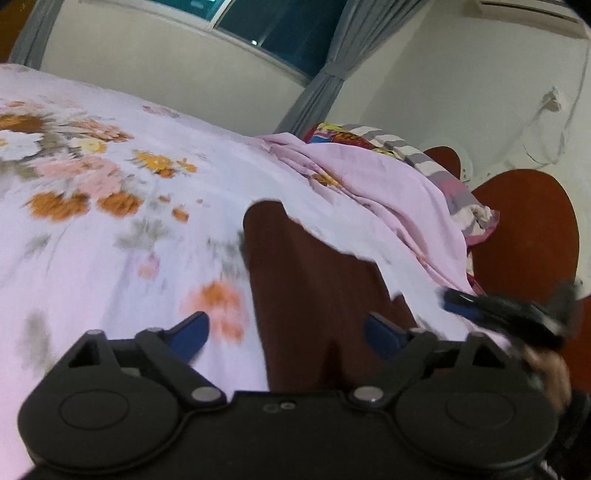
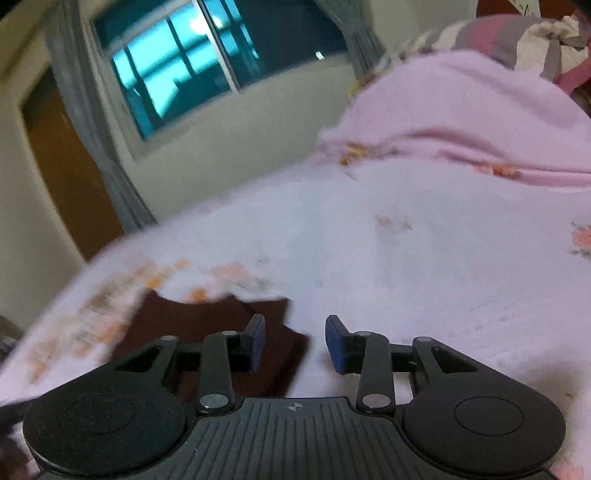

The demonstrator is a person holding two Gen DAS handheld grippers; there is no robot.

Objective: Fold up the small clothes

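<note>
**Left wrist view: grippers spread over dark garment on floral bed**

Left wrist view: the left gripper (image 1: 286, 332) hangs above a floral bedsheet (image 1: 110, 221) with its blue-padded fingers (image 1: 192, 330) set wide apart and gripping nothing. A dark maroon garment (image 1: 303, 280) lies flat on the sheet between and beyond the two fingers, its far edge uneven; the motion blur makes it unclear whether the pads touch the cloth. At the right edge the right gripper (image 1: 480, 306) shows as a blurred dark shape with a blue tip, a hand (image 1: 550, 373) just behind it. A rumpled pink blanket (image 1: 388, 184) and a striped pillow (image 1: 424, 155) sit farther back, under a window (image 1: 273, 26) with grey curtains (image 1: 332, 74).

Right wrist view: the right gripper (image 2: 294, 339) has its fingers (image 2: 334, 343) parted to a moderate gap, with only sheet (image 2: 406, 258) between them. The maroon garment (image 2: 207, 317) lies to the left, under and behind the left-hand finger. The pink blanket (image 2: 461, 110) rises at upper right; the window (image 2: 177, 62) and a wooden door (image 2: 70, 173) stand beyond the bed.
</note>
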